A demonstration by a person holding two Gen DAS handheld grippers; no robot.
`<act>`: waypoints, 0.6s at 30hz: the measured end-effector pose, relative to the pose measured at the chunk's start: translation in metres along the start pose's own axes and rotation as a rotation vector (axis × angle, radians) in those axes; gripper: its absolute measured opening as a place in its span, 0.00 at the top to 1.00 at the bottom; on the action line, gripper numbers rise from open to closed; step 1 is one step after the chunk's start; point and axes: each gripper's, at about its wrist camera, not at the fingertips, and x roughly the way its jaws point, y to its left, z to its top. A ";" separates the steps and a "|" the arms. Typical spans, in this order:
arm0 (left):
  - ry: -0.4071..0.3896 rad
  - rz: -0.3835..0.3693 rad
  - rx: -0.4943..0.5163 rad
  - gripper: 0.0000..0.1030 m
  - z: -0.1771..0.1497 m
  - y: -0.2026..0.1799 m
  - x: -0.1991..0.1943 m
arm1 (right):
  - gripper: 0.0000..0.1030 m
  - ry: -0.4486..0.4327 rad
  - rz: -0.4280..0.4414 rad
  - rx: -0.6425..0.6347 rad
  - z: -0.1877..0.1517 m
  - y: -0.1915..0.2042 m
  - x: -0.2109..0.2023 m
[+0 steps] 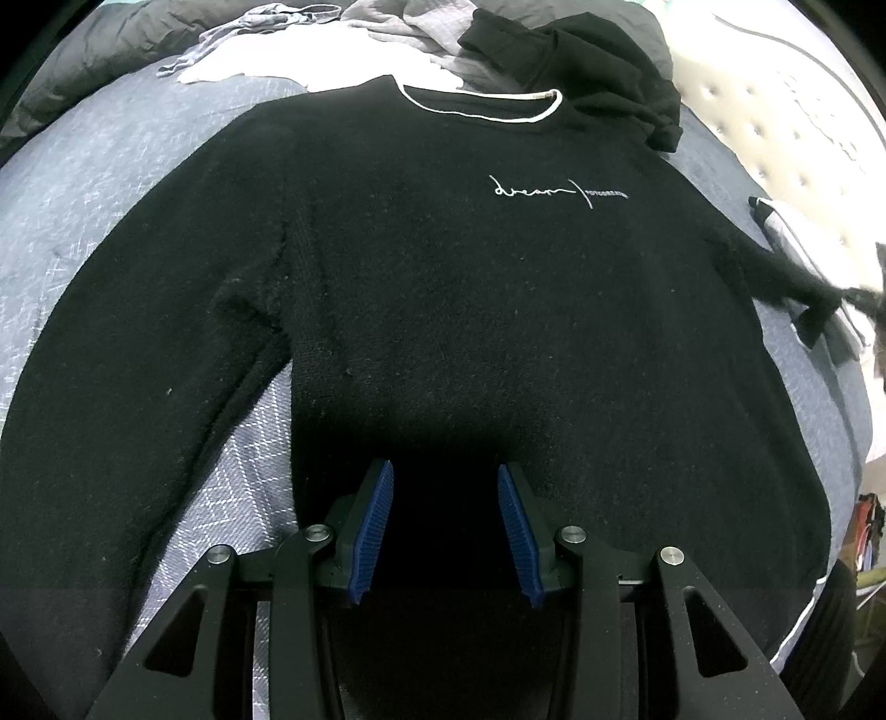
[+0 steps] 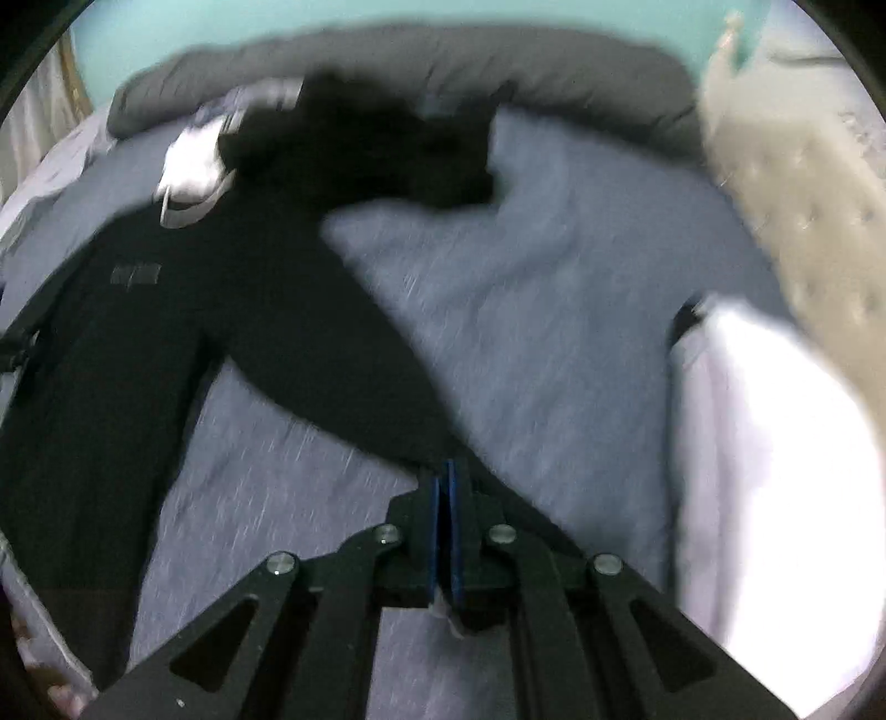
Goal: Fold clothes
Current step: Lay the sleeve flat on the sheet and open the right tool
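The left tool [image 1: 446, 526] hangs over the lower hem of a black sweater [image 1: 443, 310], its blue pads [image 1: 374, 531] standing partly apart with only the dark knit below them and nothing pinched. The right tool [image 2: 446, 526] has its pads pressed together on the end of the sweater's sleeve [image 2: 343, 354], which runs up and to the left from the pads toward the body of the garment; that view is smeared by motion, so the exact edge of the cuff is hard to make out.

The sweater lies front up and spread flat on a bed [image 1: 111, 183] covered in a blue-grey patterned sheet. It has a white-trimmed neckline [image 1: 482, 108] at the far end and a small white script logo [image 1: 554, 194] on the chest. Its other sleeve [image 1: 133, 399] lies down along the side of the body, on the left of the left wrist view.

Beyond the neckline sit a crumpled black garment [image 1: 603, 66], a white one [image 1: 266, 52] and some grey clothes [image 1: 387, 22]. A tufted cream headboard [image 1: 775, 111] stands along the right side.
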 end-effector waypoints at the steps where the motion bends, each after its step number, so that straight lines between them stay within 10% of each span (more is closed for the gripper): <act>1: 0.000 0.001 0.000 0.58 -0.001 0.000 0.000 | 0.97 0.010 0.001 0.015 -0.005 -0.001 0.004; 3: 0.001 0.001 0.001 0.58 -0.002 0.000 -0.001 | 0.96 -0.008 0.006 0.057 -0.014 -0.007 0.006; 7: 0.003 0.000 0.004 0.58 -0.002 0.001 -0.002 | 0.52 -0.213 -0.036 0.224 -0.034 -0.030 -0.026; 9: 0.004 0.001 0.005 0.58 -0.003 0.002 -0.003 | 0.49 -0.280 -0.068 0.293 -0.047 -0.038 -0.038; 18: 0.007 0.010 0.003 0.58 -0.002 -0.001 0.000 | 0.49 -0.057 -0.116 0.398 -0.088 -0.035 0.028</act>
